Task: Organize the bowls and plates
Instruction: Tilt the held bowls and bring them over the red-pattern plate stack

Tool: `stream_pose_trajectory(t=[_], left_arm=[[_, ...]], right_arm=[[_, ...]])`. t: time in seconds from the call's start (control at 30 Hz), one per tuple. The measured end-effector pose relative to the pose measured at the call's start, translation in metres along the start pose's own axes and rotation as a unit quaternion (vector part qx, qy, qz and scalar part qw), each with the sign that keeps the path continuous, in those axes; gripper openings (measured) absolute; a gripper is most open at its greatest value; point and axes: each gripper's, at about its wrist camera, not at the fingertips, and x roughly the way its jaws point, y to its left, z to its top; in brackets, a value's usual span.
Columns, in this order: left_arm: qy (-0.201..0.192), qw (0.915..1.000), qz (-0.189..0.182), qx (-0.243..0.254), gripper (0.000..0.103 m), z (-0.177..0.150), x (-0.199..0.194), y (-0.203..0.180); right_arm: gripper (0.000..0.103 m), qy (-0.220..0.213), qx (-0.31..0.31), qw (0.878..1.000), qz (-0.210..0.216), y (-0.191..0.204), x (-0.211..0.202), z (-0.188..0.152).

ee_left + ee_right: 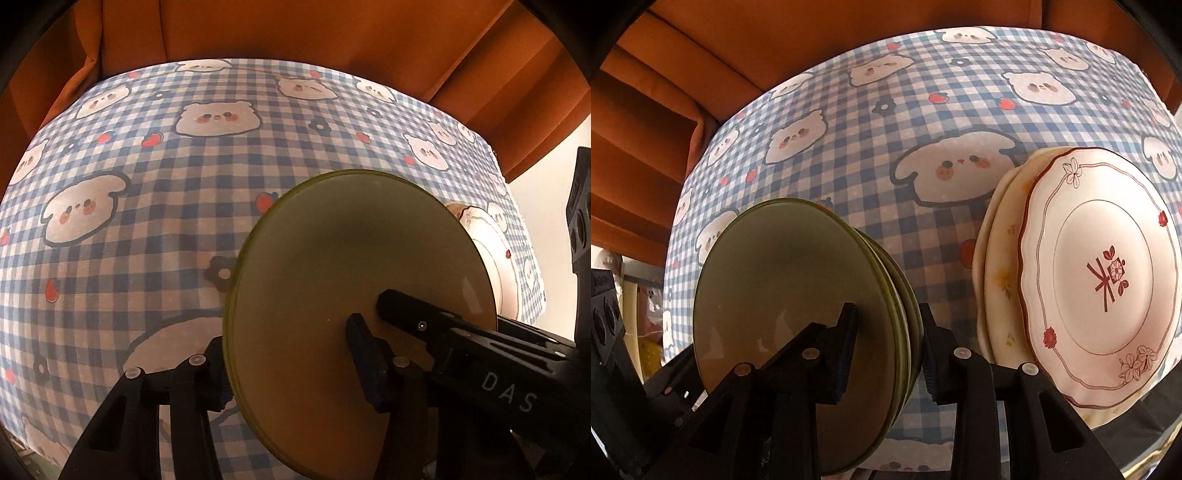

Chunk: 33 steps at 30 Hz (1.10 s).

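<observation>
A stack of olive-green plates (798, 295) is tilted up off the checked tablecloth, and both grippers have hold of it. In the right wrist view my right gripper (888, 308) is shut on the stack, one pad on the top plate's face and the other behind the lowest plate. In the left wrist view my left gripper (291, 332) is shut on the green plates (332, 258) at their rim, its left finger partly hidden behind them. One of my right gripper's fingers (406, 310) lies on the plate face from the right.
A white plate with red trim and flowers (1100, 273) tops a pile of cream plates (1001, 288) close to the right of the green stack, also seen as the white plate (487, 236). The blue checked tablecloth (147, 184) covers the table. Orange fabric (295, 33) hangs behind the far edge.
</observation>
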Motion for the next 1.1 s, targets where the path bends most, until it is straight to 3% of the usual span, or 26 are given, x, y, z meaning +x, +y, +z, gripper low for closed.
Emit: stream_pose_trajectory(t=[0.33, 0.7, 1.1], left_arm=[[0.008, 0.9997, -0.010, 0.020, 0.052, 0.002, -0.008, 0.006], [0.003, 0.9992, -0.026, 0.031, 0.052, 0.016, -0.034, 0.007], [-0.032, 0.9992, -0.005, 0.024, 0.052, 0.018, -0.040, -0.017]], right_arm=[[0.036, 0.004, 0.017, 1.000, -0.003, 0.005, -0.002, -0.001], [0.036, -0.020, 0.034, 0.999, -0.019, 0.021, -0.030, 0.003], [0.036, -0.042, 0.011, 0.999, 0.000, 0.009, -0.051, 0.009]])
